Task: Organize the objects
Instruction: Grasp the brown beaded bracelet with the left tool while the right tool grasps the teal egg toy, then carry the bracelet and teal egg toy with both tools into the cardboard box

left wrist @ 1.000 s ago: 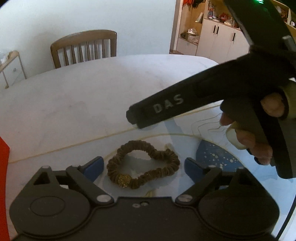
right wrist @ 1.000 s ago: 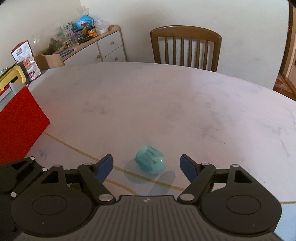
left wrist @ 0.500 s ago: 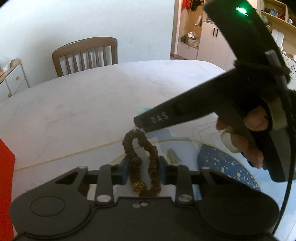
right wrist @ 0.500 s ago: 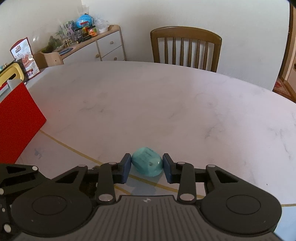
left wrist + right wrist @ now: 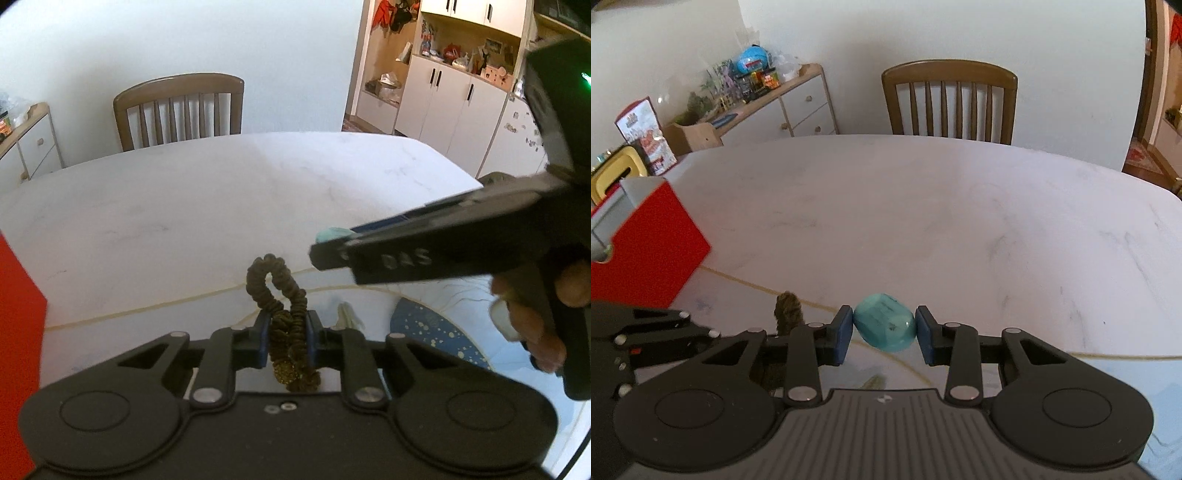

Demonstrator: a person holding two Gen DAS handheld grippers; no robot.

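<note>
While the left gripper [image 5: 284, 341] sits at lower centre of the left wrist view, its jaws are closed on a brown hair scrunchie [image 5: 282, 314], which is pinched between the blue pads [image 5: 263, 338] and loops upward above them, clear of the white marble worktop [image 5: 184, 221]. At the right of that view a hand [image 5: 535, 314] holds the right gripper [image 5: 884, 334], whose black body crosses the frame with lettering on its side. Seen in the right wrist view, the right gripper's jaws are closed on a turquoise egg-shaped object [image 5: 884, 326], gripped at both sides by the pads at lower centre; whether it rests on the worktop or is lifted cannot be told. A red box [image 5: 642, 251] stands on the worktop at the left edge of the right wrist view, well apart from both held items. A dark blue speckled plate [image 5: 436, 336] lies at the lower right of the left wrist view, near the left gripper. A wooden chair [image 5: 949, 103] stands behind the worktop at upper centre. A small pale item [image 5: 347, 314] lies on the worktop just right of the scrunchie; its nature cannot be determined.
</note>
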